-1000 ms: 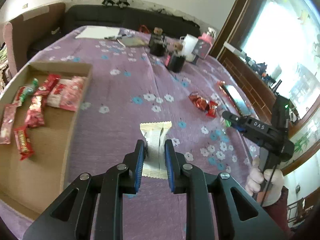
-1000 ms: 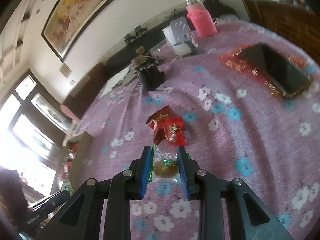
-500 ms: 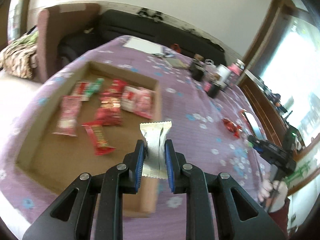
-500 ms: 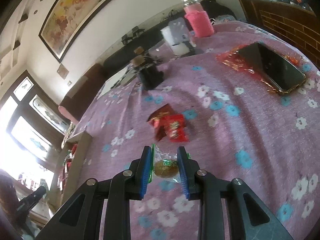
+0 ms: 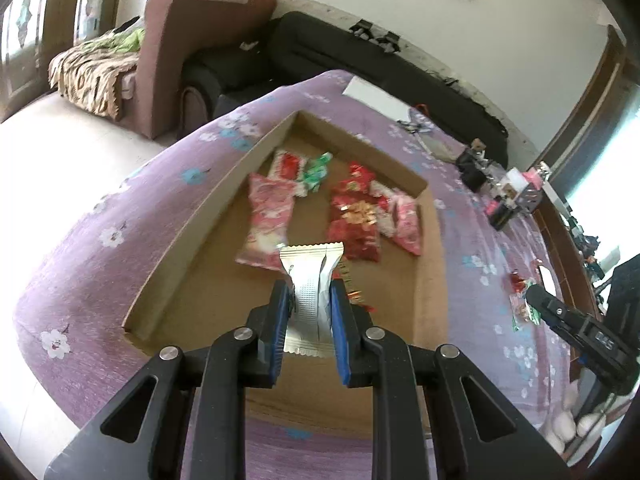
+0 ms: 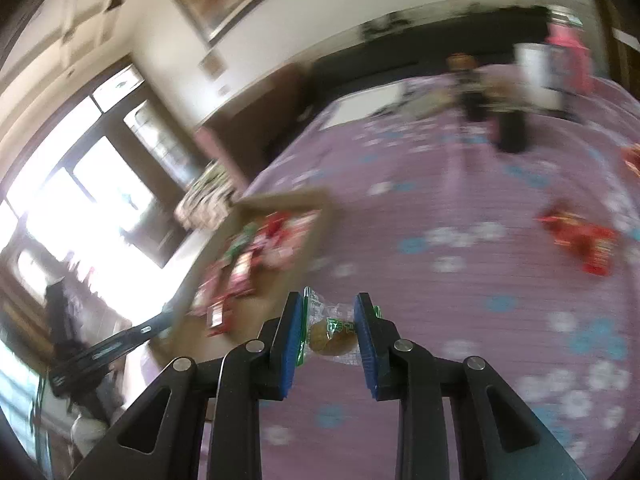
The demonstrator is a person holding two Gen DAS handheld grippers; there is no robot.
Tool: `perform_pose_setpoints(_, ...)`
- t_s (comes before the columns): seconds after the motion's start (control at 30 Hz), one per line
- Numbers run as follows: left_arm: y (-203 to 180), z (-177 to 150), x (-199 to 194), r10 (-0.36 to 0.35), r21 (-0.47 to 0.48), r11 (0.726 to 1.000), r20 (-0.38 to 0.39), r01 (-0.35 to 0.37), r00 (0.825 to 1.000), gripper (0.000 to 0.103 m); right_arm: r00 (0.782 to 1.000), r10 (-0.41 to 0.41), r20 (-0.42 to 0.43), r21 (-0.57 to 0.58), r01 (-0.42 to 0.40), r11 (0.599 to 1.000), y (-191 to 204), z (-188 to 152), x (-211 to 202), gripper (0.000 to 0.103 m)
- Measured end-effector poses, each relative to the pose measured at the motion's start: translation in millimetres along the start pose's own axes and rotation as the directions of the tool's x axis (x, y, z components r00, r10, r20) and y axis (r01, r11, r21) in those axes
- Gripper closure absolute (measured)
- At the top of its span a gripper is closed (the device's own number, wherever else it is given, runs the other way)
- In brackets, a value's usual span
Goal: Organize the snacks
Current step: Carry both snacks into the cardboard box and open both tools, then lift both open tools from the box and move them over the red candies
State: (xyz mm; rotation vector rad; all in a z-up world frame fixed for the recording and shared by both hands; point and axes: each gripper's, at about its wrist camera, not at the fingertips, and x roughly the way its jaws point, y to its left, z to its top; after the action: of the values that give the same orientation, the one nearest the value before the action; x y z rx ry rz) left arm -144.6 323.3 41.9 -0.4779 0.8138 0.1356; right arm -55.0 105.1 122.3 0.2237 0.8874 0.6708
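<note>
We find the left tool (image 5: 308, 304) clenched on a silver foil snack packet (image 5: 310, 280), poised over the shallow cardboard tray (image 5: 427, 256) at twelve o'clock, presumably for deposit, while the right tool (image 6: 330, 322) grips a clear-wrapped round biscuit (image 6: 333, 340) above the purple floral surface (image 6: 460, 184).

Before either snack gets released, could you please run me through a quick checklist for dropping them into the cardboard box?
1. Left gripper clamped on the silver snack packet: ok.
2. Silver packet over the cardboard box: ok, brown floor shows behind it.
3. Bare floor below, nearer than the red packets: ok.
4. Right gripper clamped on the clear-wrapped cookie: ok.
5. Cookie over the box: not ok, purple tablecloth lies beneath; box sits to its left.
6. Loose red snacks remaining on the cloth: not ok.
</note>
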Motion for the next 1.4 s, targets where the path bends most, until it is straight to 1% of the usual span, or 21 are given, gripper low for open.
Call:
perform_pose_setpoints(0.1,10,0,8,0.019,-0.017,1.000,-0.019,-0.019,1.000,0.085,0.998,0.035,-0.049,-0.065,-0.038,0.997,37,-2,24,0.076)
perform_pose_setpoints(0.2,16,2,11,0.057,-0.014,0.998,-0.016,-0.057,0.998,0.085,0.993,0.058,-0.101,-0.115,-0.069,0.991,68,-9,49,0.076)
perform_pose_setpoints(0.3,23,4,13,0.083,-0.009,0.996,-0.016,-0.083,0.996,0.085,0.988,0.059,-0.143,-0.151,-0.081,0.985,90,-14,72,0.077)
perform_pose_setpoints(0.43,26,6,14,0.094,0.001,0.996,-0.015,-0.094,0.995,0.085,0.981,0.048,-0.190,-0.187,-0.084,0.979,108,-26,99,0.077)
perform_pose_setpoints(0.57,26,6,11,0.092,0.007,0.996,-0.011,-0.092,0.996,0.084,0.978,0.010,-0.206,-0.232,-0.059,0.971,118,-36,114,0.076)
perform_pose_setpoints(0.6,26,6,10,0.084,0.008,0.996,-0.014,-0.084,0.996,0.083,0.978,-0.001,-0.206,-0.248,-0.051,0.968,120,-39,116,0.076)
perform_pose_setpoints(0.63,26,6,9,0.078,0.007,0.997,-0.016,-0.078,0.997,0.079,0.979,-0.009,-0.204,-0.260,-0.045,0.965,122,-42,117,0.073)
perform_pose_setpoints(0.67,26,7,8,0.072,0.002,0.997,-0.016,-0.072,0.997,0.076,0.980,-0.020,-0.196,-0.272,-0.035,0.962,124,-44,118,0.073)
perform_pose_setpoints(0.73,26,7,5,0.070,-0.008,0.998,-0.007,-0.070,0.998,0.059,0.982,-0.025,-0.187,-0.285,-0.030,0.958,126,-45,117,0.071)
perform_pose_setpoints(0.8,26,7,-1,0.075,-0.017,0.997,0.011,-0.074,0.997,0.051,0.984,-0.014,-0.180,-0.289,-0.039,0.956,128,-47,112,0.070)
perform_pose_setpoints(0.9,26,8,-9,0.069,-0.032,0.997,0.026,-0.068,0.997,0.050,0.987,0.001,-0.159,-0.291,-0.048,0.955,130,-46,103,0.067)
perform_pose_setpoints(1.0,21,8,-14,0.084,-0.025,0.996,0.037,-0.083,0.996,0.050,0.990,0.015,-0.140,-0.288,-0.055,0.956,129,-47,90,0.067)
perform_pose_setpoints(1.07,14,6,-17,0.107,-0.001,0.994,0.047,-0.107,0.993,0.050,0.991,0.018,-0.132,-0.282,-0.055,0.958,126,-46,84,0.066)
perform_pose_setpoints(1.2,-8,1,-20,0.167,0.071,0.982,0.072,-0.172,0.983,0.050,0.994,0.013,-0.105,-0.255,-0.040,0.966,111,-46,67,0.057)
perform_pose_setpoints(1.27,-20,-1,-20,0.202,0.114,0.971,0.087,-0.211,0.976,0.046,0.996,0.006,-0.093,-0.240,-0.029,0.970,102,-46,60,0.057)
perform_pose_setpoints(1.3,-26,-3,-20,0.213,0.134,0.965,0.093,-0.225,0.973,0.041,0.996,0.001,-0.088,-0.229,-0.022,0.973,96,-45,56,0.057)
perform_pose_setpoints(1.33,-32,-5,-20,0.220,0.151,0.961,0.099,-0.233,0.970,0.039,0.996,-0.003,-0.084,-0.221,-0.016,0.975,91,-44,55,0.056)
perform_pose_setpoints(1.4,-42,-7,-20,0.226,0.176,0.954,0.106,-0.242,0.968,0.039,0.997,-0.012,-0.076,-0.201,-0.004,0.980,80,-44,47,0.055)
